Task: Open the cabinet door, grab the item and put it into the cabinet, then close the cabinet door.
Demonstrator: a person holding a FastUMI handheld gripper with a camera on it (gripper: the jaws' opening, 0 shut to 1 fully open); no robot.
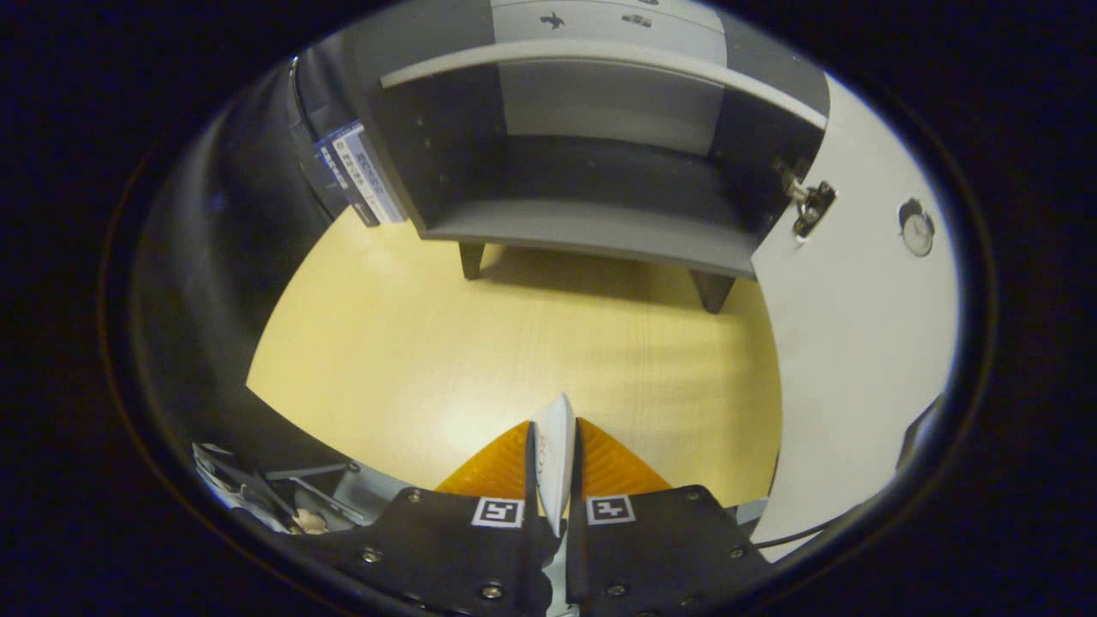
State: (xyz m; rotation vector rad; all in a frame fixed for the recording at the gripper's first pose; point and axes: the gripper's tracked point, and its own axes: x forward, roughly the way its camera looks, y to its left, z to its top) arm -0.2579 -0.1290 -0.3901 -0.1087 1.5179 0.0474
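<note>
**Item clamped, cabinet standing open ahead**

Starting at your left, the dark booth wall is curving round to the cabinet [600, 171], with a blue-and-white labelled card [360, 171] leaning just beside the cabinet's left side panel. Across the middle, the wooden tabletop [514, 343] is lying bare between you and the cabinet's open compartment, which is sitting empty on its short legs. Your gripper [554, 446] is pinching a thin white item [555, 446], both fingers pressing on it edge-on, its tip poking out just beyond them. To your right, the white door [857, 343] is swung wide, its hinge [806, 206] showing at the compartment's edge and a round knob [917, 233] further out.

Judging from here, you are carrying toward the shelf. The item looks slim and possibly slick (hard to tell what it is), so it could be slipping or twisting if you jolt. Coming in low, you are risking the shelf's front lip; drifting right, you are risking the door.
</note>
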